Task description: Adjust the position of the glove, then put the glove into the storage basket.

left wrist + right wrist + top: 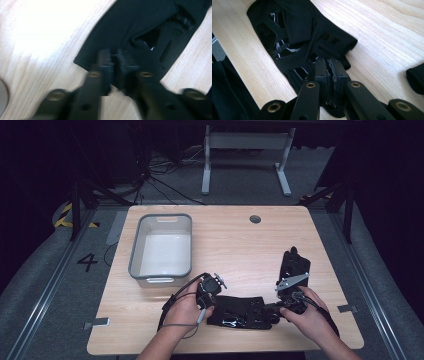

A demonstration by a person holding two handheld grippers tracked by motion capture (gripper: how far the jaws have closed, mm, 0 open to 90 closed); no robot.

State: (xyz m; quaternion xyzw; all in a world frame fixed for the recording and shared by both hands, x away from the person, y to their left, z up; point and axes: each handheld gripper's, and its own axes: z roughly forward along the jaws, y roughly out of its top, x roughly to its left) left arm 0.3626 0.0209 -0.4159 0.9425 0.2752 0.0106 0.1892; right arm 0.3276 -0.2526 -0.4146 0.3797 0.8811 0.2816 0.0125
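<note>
Light wooden table (235,240), grey carpeted floor (45,270), white desk frame (245,155) behind, dark room.

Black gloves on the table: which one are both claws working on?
The near glove, lying crosswise along the table's front edge between the left claw and right claw. The other glove lies lengthwise farther back, untouched.

A glove (240,311) lies on the table (235,245) near its front edge; a second glove (294,265) lies right behind it, a tub (135,255) left behind.
</note>
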